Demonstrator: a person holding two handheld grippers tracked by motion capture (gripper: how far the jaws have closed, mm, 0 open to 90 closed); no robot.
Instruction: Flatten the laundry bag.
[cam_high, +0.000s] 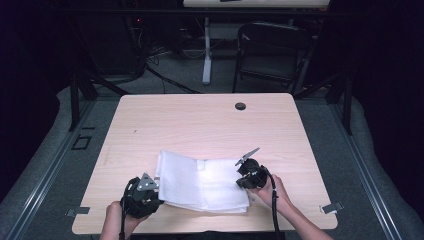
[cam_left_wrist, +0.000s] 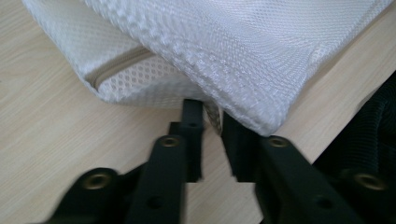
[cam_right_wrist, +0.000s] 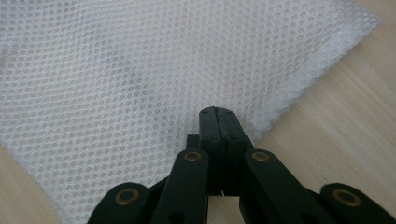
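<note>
1. Left gripper (cam_high: 145, 192), high view: sat at the near-left corner of the white mesh laundry bag (cam_high: 202, 182). Right gripper (cam_high: 250, 175) sat on the bag's right side, held by the person's right hand (cam_high: 272, 192). Bag lay flat on the near half of the table (cam_high: 200, 120), between the two grippers.

2. Left gripper view: left gripper (cam_left_wrist: 212, 119) had its jaws narrowly parted, straddling what looked like a small metal zipper pull (cam_left_wrist: 214, 119) at the corner of the mesh laundry bag (cam_left_wrist: 224, 51). Pads did not look pressed on it; a gap showed on each side. Zipper (cam_left_wrist: 121, 65) ran along the lower layer and looked closed as far as it was visible. Bag corner was touching the jaw tips, draped over the right one.

3. Right gripper view: right gripper (cam_right_wrist: 218, 116) was fully closed, pinching the mesh laundry bag (cam_right_wrist: 140, 70) near its edge, with the fabric spread flat ahead of it.

4. Progress, my read: early stage. Bag was anchored on the right and the pull was lined up on the left. Left to do: clamp the pull, then run the zipper.
</note>
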